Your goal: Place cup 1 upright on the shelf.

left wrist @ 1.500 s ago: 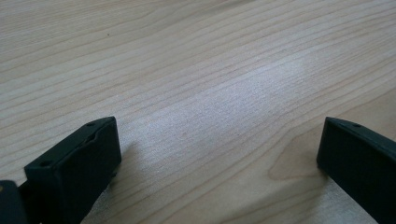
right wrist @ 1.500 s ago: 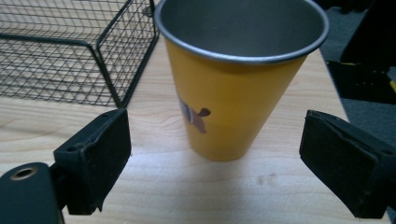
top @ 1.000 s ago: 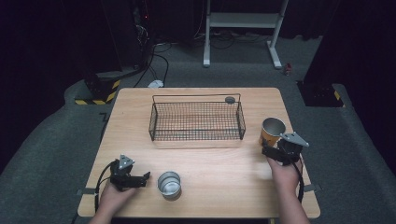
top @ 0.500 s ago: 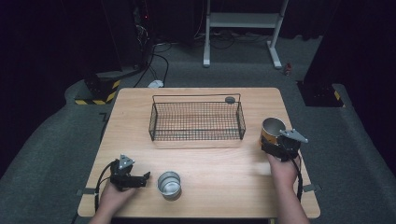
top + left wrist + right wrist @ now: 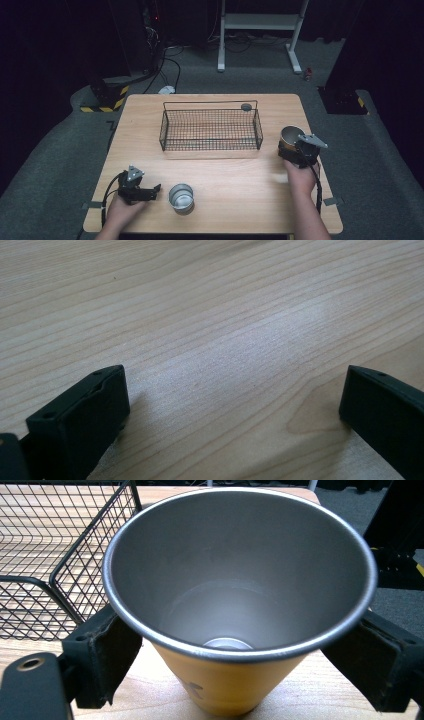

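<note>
An orange cup (image 5: 235, 690) with a bare steel inside stands to the right of the wire basket (image 5: 210, 127). My right gripper (image 5: 240, 655) has its two black jaws pressed against the cup's sides just under the rim, shut on it. From above, the right gripper (image 5: 292, 150) and the orange cup (image 5: 291, 136) sit near the table's right edge. A small steel cup (image 5: 181, 196) stands at the front centre. My left gripper (image 5: 156, 190) rests on the table just left of that cup, open and pointing at it. In the left gripper view the left gripper (image 5: 235, 385) has bare wood between its jaws.
The black wire basket is empty and stands mid-table toward the back. A small dark round object (image 5: 246, 106) sits at its far right corner. The wooden table (image 5: 235, 175) has dark carpet around it. A white stand (image 5: 260, 22) is beyond.
My right gripper has edged a little forward against the orange cup. The cup, the steel cup and the left gripper stay where they were.
</note>
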The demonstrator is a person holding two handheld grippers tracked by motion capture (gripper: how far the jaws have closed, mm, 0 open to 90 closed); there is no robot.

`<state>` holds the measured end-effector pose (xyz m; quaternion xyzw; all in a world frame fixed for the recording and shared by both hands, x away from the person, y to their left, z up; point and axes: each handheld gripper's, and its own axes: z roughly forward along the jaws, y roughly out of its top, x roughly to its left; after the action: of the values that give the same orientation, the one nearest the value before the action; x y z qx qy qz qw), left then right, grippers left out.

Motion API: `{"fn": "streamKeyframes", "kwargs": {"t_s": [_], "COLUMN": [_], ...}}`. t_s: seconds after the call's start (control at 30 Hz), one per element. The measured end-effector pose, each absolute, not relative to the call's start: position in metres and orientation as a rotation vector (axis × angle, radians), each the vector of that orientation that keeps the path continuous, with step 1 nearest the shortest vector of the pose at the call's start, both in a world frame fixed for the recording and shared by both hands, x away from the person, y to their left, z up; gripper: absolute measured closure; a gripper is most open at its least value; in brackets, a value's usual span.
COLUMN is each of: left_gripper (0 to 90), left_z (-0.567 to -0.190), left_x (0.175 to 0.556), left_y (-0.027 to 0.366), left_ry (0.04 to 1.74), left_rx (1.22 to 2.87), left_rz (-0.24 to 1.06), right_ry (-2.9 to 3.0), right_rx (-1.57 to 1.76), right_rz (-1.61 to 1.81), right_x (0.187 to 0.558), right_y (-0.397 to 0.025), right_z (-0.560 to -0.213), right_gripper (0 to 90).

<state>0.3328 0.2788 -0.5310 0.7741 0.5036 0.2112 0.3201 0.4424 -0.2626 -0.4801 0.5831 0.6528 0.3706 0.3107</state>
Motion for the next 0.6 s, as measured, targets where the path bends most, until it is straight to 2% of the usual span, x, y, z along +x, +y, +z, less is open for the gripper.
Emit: {"fn": "streamKeyframes", "kwargs": {"t_s": [0.6], "left_gripper": [0.2], "left_z": [-0.5309], "left_x": [0.3328], "left_y": [0.279], "left_ry": [1.322], "left_rx": [2.037], "left_rz": [0.557], "right_ry": [1.71], "right_rx": [1.517], "right_rz": [1.002], "right_x": [0.451], "right_y": [-0.2604], "right_z": [-0.4781], "right_gripper": [12.0]}}
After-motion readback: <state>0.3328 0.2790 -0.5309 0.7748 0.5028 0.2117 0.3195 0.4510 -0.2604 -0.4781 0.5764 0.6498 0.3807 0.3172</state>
